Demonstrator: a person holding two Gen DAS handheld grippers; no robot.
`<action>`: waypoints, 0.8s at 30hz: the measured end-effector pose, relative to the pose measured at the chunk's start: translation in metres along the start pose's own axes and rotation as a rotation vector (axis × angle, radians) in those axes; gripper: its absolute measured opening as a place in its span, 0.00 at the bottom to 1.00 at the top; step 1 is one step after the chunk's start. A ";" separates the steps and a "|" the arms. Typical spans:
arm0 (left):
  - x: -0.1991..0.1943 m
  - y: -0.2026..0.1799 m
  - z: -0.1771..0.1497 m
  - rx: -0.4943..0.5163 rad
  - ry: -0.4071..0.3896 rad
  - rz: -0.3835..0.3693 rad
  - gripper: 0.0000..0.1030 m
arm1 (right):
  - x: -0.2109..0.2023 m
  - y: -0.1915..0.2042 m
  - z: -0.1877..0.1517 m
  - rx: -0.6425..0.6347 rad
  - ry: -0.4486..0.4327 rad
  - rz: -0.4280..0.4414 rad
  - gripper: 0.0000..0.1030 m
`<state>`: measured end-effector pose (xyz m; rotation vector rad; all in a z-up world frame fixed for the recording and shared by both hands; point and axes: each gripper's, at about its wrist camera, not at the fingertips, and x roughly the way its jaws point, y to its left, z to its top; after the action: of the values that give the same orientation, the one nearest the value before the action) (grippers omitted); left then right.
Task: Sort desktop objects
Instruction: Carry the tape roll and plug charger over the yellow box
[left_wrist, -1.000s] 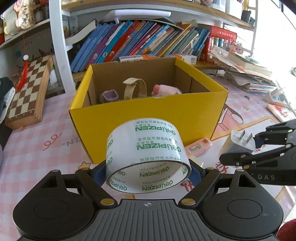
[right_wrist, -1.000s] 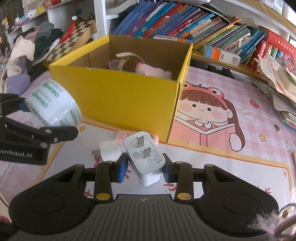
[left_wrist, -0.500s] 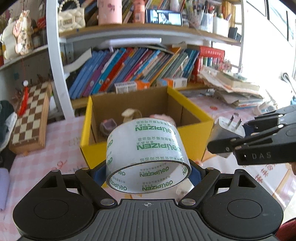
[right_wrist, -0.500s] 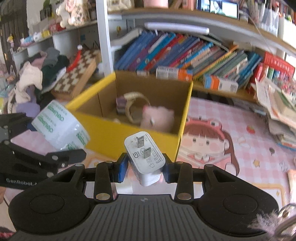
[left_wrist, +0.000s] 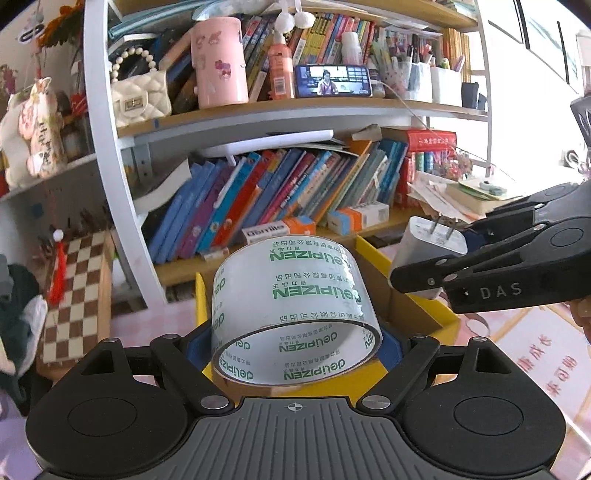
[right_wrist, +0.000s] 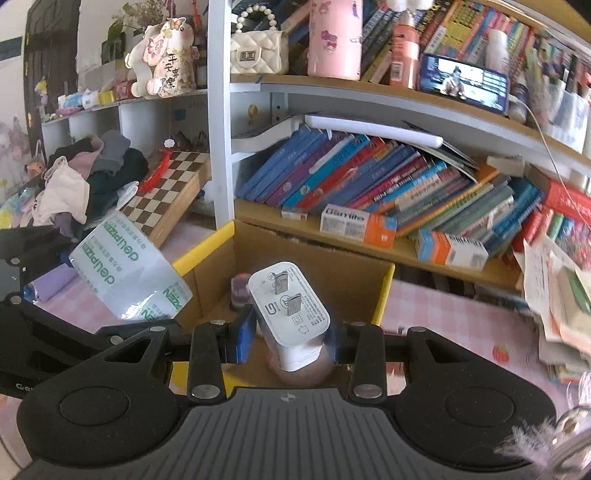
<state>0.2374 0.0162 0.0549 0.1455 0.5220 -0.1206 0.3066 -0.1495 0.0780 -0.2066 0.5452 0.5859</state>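
Observation:
My left gripper (left_wrist: 293, 341) is shut on a clear tape roll (left_wrist: 291, 306) with green lettering, held above the near wall of the yellow cardboard box (left_wrist: 424, 295). My right gripper (right_wrist: 288, 336) is shut on a white plug charger (right_wrist: 290, 314), prongs up, over the box's open top (right_wrist: 384, 291). In the left wrist view the right gripper (left_wrist: 417, 275) with the charger (left_wrist: 428, 247) hangs at the right, level with the tape. In the right wrist view the tape (right_wrist: 129, 273) shows at the left in the left gripper's fingers (right_wrist: 74, 332). A purple item (right_wrist: 240, 288) lies inside the box.
A bookshelf packed with leaning books (left_wrist: 280, 199) stands right behind the box. A folded chessboard (left_wrist: 74, 295) leans at the left, beside a heap of clothes (right_wrist: 81, 184). Loose papers (right_wrist: 554, 288) pile at the right. The desk has a pink patterned mat (right_wrist: 443, 317).
Both grippers have risen and moved forward with their loads: from low in front of the box to above its rim. The box has dropped low in both views.

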 end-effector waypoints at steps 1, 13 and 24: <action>0.004 0.001 0.003 0.006 -0.001 0.004 0.84 | 0.005 -0.002 0.003 -0.007 0.003 0.003 0.35; 0.061 0.010 0.010 0.061 0.099 0.039 0.84 | 0.084 -0.023 0.031 -0.136 0.076 -0.005 0.34; 0.111 0.021 0.008 0.052 0.244 0.014 0.84 | 0.161 -0.027 0.029 -0.246 0.220 0.023 0.35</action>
<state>0.3396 0.0267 0.0082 0.2160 0.7611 -0.1036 0.4472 -0.0868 0.0164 -0.5022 0.6888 0.6571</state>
